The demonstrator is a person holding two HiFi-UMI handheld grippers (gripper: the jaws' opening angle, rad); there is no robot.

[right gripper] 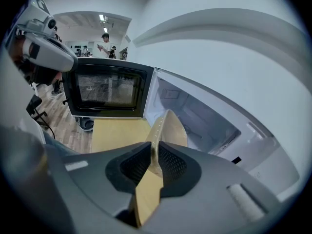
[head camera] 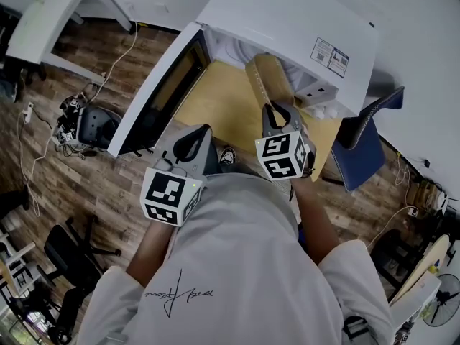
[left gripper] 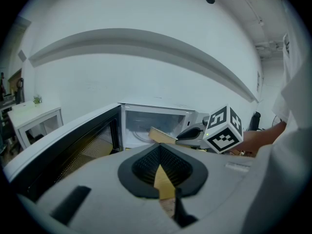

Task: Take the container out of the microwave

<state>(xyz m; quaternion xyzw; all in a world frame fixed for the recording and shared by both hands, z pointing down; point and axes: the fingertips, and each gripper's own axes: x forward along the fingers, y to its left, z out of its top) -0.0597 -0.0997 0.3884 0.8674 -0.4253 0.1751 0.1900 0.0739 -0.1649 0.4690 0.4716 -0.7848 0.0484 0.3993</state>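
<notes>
The white microwave [head camera: 287,27] stands on a tan table [head camera: 215,110] with its door [head camera: 162,85] swung open to the left. A flat kraft-brown container [head camera: 269,81] sits tilted at the oven's mouth. My right gripper [head camera: 277,110] is shut on its near rim. In the right gripper view the container [right gripper: 170,128] rises edge-on from between the pads of the right gripper [right gripper: 153,155]. My left gripper [head camera: 192,144] hovers over the table's front edge, shut and holding nothing. In the left gripper view the container [left gripper: 161,135] shows past the left gripper [left gripper: 158,165].
A blue chair [head camera: 363,153] stands right of the table. A black office chair [head camera: 97,124] and loose cables lie on the wood floor to the left. A white desk [head camera: 50,13] is at the far left. A person [right gripper: 105,43] stands far off.
</notes>
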